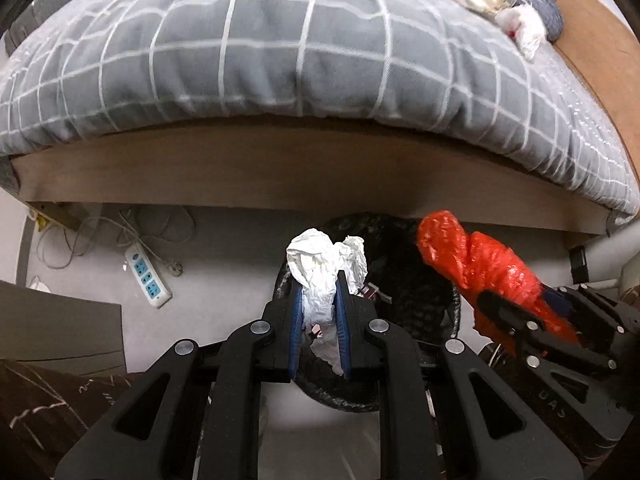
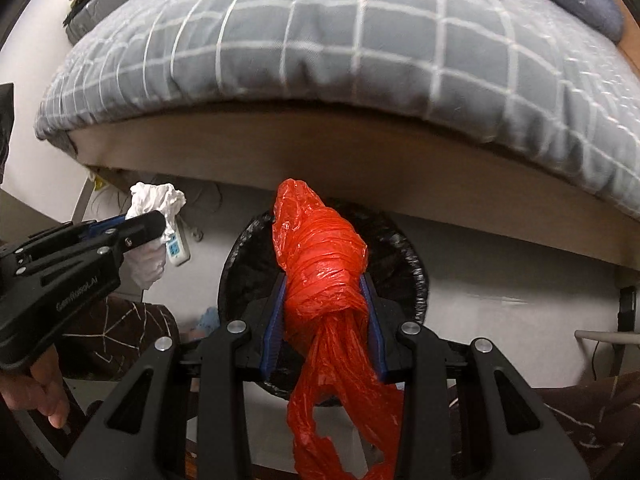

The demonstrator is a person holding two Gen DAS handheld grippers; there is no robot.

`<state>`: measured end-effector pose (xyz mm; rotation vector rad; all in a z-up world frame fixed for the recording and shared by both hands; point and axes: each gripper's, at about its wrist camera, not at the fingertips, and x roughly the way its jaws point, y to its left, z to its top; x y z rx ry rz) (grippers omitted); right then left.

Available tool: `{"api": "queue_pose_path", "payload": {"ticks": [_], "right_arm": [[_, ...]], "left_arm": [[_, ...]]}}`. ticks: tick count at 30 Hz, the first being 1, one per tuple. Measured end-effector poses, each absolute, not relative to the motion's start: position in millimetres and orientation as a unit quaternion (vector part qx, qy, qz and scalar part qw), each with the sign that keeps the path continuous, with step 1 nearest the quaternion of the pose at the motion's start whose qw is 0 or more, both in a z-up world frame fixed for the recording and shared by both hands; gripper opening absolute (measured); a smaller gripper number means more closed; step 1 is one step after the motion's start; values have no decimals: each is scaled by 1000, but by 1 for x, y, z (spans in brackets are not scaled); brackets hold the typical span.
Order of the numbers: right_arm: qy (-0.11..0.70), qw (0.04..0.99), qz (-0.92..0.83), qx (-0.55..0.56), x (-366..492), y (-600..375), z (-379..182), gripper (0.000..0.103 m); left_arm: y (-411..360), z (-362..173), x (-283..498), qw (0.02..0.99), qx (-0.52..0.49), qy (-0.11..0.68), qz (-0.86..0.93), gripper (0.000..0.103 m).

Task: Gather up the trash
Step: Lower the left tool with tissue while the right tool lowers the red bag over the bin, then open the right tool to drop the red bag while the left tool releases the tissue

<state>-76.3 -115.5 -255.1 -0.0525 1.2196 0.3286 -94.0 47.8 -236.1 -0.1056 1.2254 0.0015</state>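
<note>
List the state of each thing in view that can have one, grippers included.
Left gripper: shut on the white tissue.
White tissue: crumpled, held above the bin.
Right gripper: shut on the red plastic bag.
Red plastic bag: bunched and twisted, tail hanging loose.
Bin: open, lined with a black bag, on the floor by the bed.
Power strip: on the floor; cannot tell if anything is plugged in.

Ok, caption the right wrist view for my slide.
Right gripper holds a knotted red plastic bag above the black-lined bin beside the bed.
</note>
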Motion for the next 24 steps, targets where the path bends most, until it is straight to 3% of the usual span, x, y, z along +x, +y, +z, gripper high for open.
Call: {"api": "queue_pose_path", "payload": {"ticks": [11, 17, 20, 24], "right_arm": [[592, 787, 170, -27, -62, -83, -274, 34], [580, 795, 174, -36, -66, -75, -268, 39], [574, 799, 174, -38, -65, -79, -265, 46], [559, 811, 167, -35, -65, -93, -260, 65]], "left_arm": [[82, -255, -102, 808, -58, 585, 35, 14], [88, -258, -103, 808, -59, 585, 39, 14], [84, -258, -101, 811, -55, 581, 33, 14], [68, -255, -97, 813, -47, 580, 22, 14]]}}
